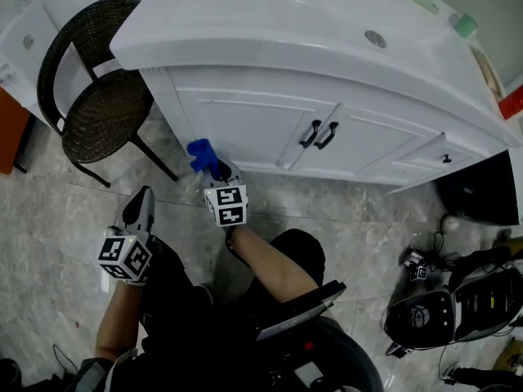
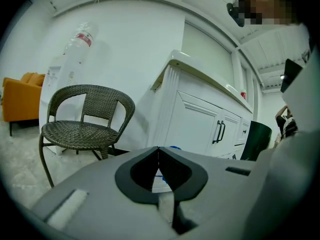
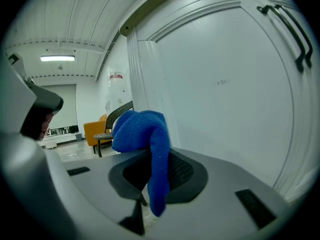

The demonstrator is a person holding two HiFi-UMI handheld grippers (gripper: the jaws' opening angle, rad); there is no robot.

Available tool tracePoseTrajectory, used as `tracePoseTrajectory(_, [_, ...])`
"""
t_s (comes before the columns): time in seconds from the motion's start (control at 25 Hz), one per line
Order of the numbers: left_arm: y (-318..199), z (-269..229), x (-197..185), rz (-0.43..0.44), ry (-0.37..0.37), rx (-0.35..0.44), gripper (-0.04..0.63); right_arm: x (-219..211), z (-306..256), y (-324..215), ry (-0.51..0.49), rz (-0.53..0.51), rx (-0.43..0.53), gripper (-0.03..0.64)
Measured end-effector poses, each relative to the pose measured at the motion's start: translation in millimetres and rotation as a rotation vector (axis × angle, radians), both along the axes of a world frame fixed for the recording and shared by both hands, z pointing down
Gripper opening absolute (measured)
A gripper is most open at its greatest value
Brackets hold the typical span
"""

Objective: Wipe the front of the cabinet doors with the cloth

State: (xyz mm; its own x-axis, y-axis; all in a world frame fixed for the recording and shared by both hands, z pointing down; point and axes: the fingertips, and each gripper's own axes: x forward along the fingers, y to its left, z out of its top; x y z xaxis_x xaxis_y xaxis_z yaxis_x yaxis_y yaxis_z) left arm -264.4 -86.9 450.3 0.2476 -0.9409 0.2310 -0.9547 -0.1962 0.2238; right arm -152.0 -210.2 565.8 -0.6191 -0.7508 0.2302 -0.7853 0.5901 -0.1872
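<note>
Cloth [image 3: 145, 134], blue, is clamped between the jaws of the right gripper [image 1: 216, 170], with a bunched fold standing above the jaws and a tail hanging below. It sits low at the left edge of the left cabinet door [image 1: 245, 125]; contact with the panel cannot be confirmed. Judged step: start of a wiping pass on that door. The next move calls for pressing the fold flat to the panel and sweeping toward the handles [image 1: 319, 135], then working round them onto the right door [image 1: 384, 144]. Left gripper [image 1: 141, 196] hangs low over the floor, jaws together and empty. A wicker chair [image 1: 102, 113] stands just left of the cabinet and may limit room on that side. Black equipment [image 1: 453, 300] lies on the floor to the right.
</note>
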Motion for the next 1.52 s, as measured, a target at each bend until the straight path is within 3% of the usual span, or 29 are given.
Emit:
tracePoseTrajectory(0.2, [-12, 2, 11, 0.034, 0.019, 0.002, 0.003, 40, 5, -11, 0.058, 0.065, 0.023, 0.052])
tracePoseTrajectory(0.52, [-34, 5, 81, 0.214, -0.004, 0.015, 0.003, 179, 20, -23, 0.123, 0.325, 0.030, 0.052])
tracePoseTrajectory(0.76, [-43, 0, 109, 0.277, 0.010, 0.012, 0.003, 260, 32, -14, 0.097, 0.503, -0.023, 0.052])
tracePoseTrajectory(0.92, [-45, -6, 120, 0.296, 0.019, 0.021, 0.003, 288, 39, -5, 0.053, 0.577, -0.066, 0.052])
tracePoseTrajectory(1.16, [-45, -6, 108, 0.266, 0.003, 0.049, 0.003, 243, 36, 11, -0.008, 0.459, -0.079, 0.052])
tracePoseTrajectory(1.32, [-39, -1, 83, 0.212, 0.016, 0.021, 0.003, 151, 32, 15, -0.047, 0.247, -0.069, 0.052])
tracePoseTrajectory(1.52, [-26, -7, 50, 0.149, -0.048, 0.018, 0.003, 42, 24, 7, -0.026, 0.033, -0.018, 0.052])
